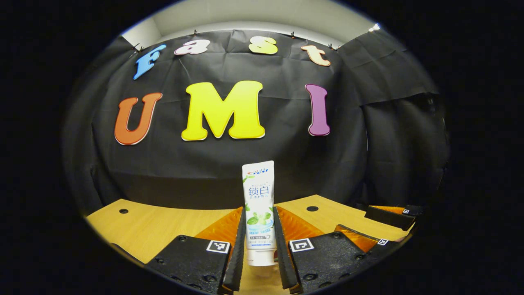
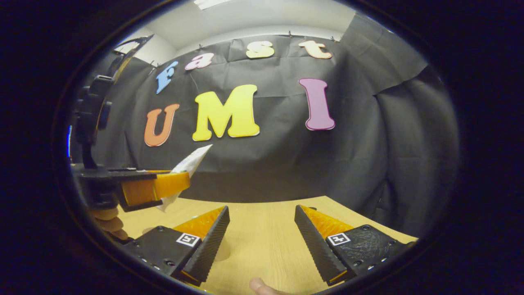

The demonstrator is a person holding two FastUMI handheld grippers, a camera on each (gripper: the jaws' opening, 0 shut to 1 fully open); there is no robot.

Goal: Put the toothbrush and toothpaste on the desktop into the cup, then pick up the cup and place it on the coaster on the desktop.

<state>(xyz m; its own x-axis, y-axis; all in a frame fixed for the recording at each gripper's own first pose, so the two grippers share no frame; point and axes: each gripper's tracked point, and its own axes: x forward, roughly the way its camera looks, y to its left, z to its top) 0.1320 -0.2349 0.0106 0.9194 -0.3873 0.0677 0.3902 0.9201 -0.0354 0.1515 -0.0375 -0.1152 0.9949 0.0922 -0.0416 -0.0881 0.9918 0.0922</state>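
A white toothpaste tube [image 1: 258, 205] stands upright between my left gripper's fingers, cap end down, and my left gripper [image 1: 258, 210] is shut on it above the wooden desktop [image 1: 155, 229]. In the right gripper view the same tube [image 2: 189, 164] sticks up tilted from the left gripper [image 2: 163, 185] at the far left, raised off the desktop [image 2: 262, 246]. My right gripper [image 2: 261, 209] is open with nothing between its fingers, low over the wood. The right gripper [image 1: 389, 223] also appears at the right edge of the left gripper view.
The black cloth wall closes the desktop at the back and on the right. Two small round holes [image 1: 123, 211] [image 1: 312, 208] mark the wood. A person's fingers [image 2: 108, 223] hold the left gripper, and a fingertip [image 2: 258, 285] shows at the bottom edge.
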